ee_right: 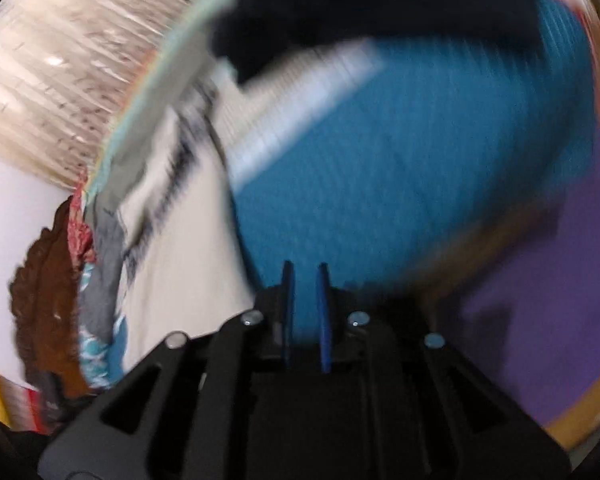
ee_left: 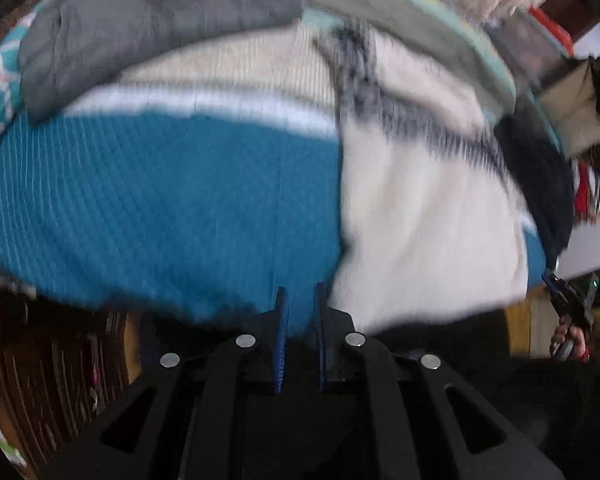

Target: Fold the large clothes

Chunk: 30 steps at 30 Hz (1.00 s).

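Note:
A large ribbed knit sweater, teal (ee_left: 160, 200) with a white stripe and a cream upper part, lies spread on the bed. A cream fleece piece (ee_left: 420, 220) with a dark zigzag band lies over its right side. My left gripper (ee_left: 300, 292) has its blue fingers close together on the sweater's teal hem. My right gripper (ee_right: 306, 270) is likewise nearly closed on the teal knit (ee_right: 380, 180); it also shows small at the right edge of the left wrist view (ee_left: 548, 280). Both views are motion-blurred.
A grey garment (ee_left: 140, 36) lies at the bed's far side on a teal patterned bedsheet (ee_left: 0, 80). A dark navy garment (ee_right: 360, 4) lies beyond the sweater. A purple mat (ee_right: 540, 300) covers the floor at right. Dark wooden furniture (ee_left: 60, 380) stands lower left.

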Available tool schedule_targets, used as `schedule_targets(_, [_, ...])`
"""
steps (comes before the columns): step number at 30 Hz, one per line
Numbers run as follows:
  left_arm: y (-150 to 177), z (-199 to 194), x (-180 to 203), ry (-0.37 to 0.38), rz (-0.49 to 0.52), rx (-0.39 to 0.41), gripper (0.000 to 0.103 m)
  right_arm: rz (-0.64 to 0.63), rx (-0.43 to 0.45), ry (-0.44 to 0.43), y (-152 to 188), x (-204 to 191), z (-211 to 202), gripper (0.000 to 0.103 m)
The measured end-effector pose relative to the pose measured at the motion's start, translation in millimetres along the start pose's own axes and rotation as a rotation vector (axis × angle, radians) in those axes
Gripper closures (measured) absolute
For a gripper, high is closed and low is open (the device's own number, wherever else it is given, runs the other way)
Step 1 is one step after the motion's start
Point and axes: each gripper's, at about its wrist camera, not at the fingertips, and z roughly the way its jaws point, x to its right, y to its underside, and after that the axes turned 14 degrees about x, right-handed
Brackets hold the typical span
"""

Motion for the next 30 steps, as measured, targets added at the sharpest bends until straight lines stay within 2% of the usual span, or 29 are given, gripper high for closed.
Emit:
schedule_targets(1, [-20.0, 10.2, 10.2, 0.005, 0.040, 0.050, 0.069, -0.059, 0.030, -0.025, -8.3, -14.8, 12.3, 0.064])
schedule_targets(2, [-34.0, 19.9, 15.7, 0.005, 0.074, 0.079, 0.069, -0.119, 0.047, -0.056, -16.3, -31.2, 26.8, 0.036])
schedule_targets(3, [-50.4, 36.0, 26.0, 0.003, 0.116, 0.113, 0.069, -0.204, 0.068, -0.100, -24.3, -54.6, 49.4, 0.026])
schedule_targets(4, [-69.1, 60.9, 39.4, 0.007, 0.156, 0.138, 0.069, -0.276, 0.073, -0.126, -29.1, -72.6, 70.3, 0.024])
schedule_targets(6, [-96.5, 108.8, 57.0, 0.027, 0.159, 0.125, 0.069, -0.398, 0.041, -0.119, -33.0, -107.2, 117.2, 0.024])
schedule_targets(8, [-118.8, 152.2, 73.9, 0.040, 0.126, 0.098, 0.069, -0.440, -0.025, -0.111, -34.0, -130.5, 160.2, 0.024])
schedule_targets(10, [-127.7, 186.1, 90.6, 0.042, 0.118, 0.065, 0.069, -0.478, -0.103, -0.078, -36.8, -146.6, 202.0, 0.024])
schedule_targets(13, [-139.0, 227.9, 115.3, -0.019, 0.162, 0.045, 0.069, -0.529, -0.162, -0.050, -35.2, -164.9, 243.8, 0.024])
schedule_targets(14, [-141.7, 241.7, 120.2, -0.060, 0.170, 0.032, 0.069, -0.539, -0.179, -0.023, -35.9, -167.1, 255.8, 0.024])
schedule_targets(15, [-143.7, 251.1, 122.3, -0.080, 0.165, 0.022, 0.069, -0.542, -0.177, 0.000, -35.9, -166.5, 262.2, 0.027])
schedule_targets(16, [-144.4, 256.4, 123.2, -0.092, 0.157, 0.015, 0.069, -0.538, -0.172, 0.000, -38.6, -166.5, 265.8, 0.049])
schedule_targets(17, [-145.5, 260.8, 124.9, -0.107, 0.147, 0.018, 0.069, -0.511, -0.164, -0.015, -40.6, -163.5, 267.1, 0.089])
schedule_targets(18, [-146.1, 262.1, 126.5, -0.119, 0.144, 0.029, 0.069, -0.486, -0.152, -0.007, -42.1, -160.2, 267.6, 0.096])
schedule_targets(20, [-145.1, 263.2, 129.9, -0.138, 0.147, 0.043, 0.070, -0.425, -0.083, 0.048, -45.0, -144.6, 256.7, 0.096])
schedule_targets(22, [-144.4, 266.0, 131.5, -0.141, 0.141, 0.057, 0.070, -0.349, -0.053, 0.088, -43.4, -125.6, 250.7, 0.096])
schedule_targets(24, [-142.4, 267.7, 131.5, -0.138, 0.154, 0.069, 0.070, -0.272, -0.073, 0.100, -37.7, -108.6, 252.6, 0.096])
schedule_targets(26, [-137.6, 261.4, 127.6, -0.130, 0.155, 0.077, 0.070, -0.251, -0.061, 0.091, -35.7, -106.4, 253.5, 0.096])
schedule_targets(27, [-136.9, 258.7, 126.6, -0.127, 0.149, 0.077, 0.070, -0.251, -0.061, 0.091, -35.7, -106.4, 253.5, 0.092])
schedule_targets(28, [-136.0, 252.5, 124.9, -0.119, 0.136, 0.072, 0.070, -0.251, -0.060, 0.078, -36.0, -108.4, 251.3, 0.077])
schedule_targets(29, [-132.2, 243.0, 120.1, -0.105, 0.131, 0.067, 0.070, -0.258, -0.058, 0.072, -36.8, -110.3, 248.1, 0.049])
schedule_targets(30, [-130.4, 233.2, 117.1, -0.084, 0.125, 0.066, 0.070, -0.268, -0.050, 0.076, -37.2, -111.1, 243.6, 0.038])
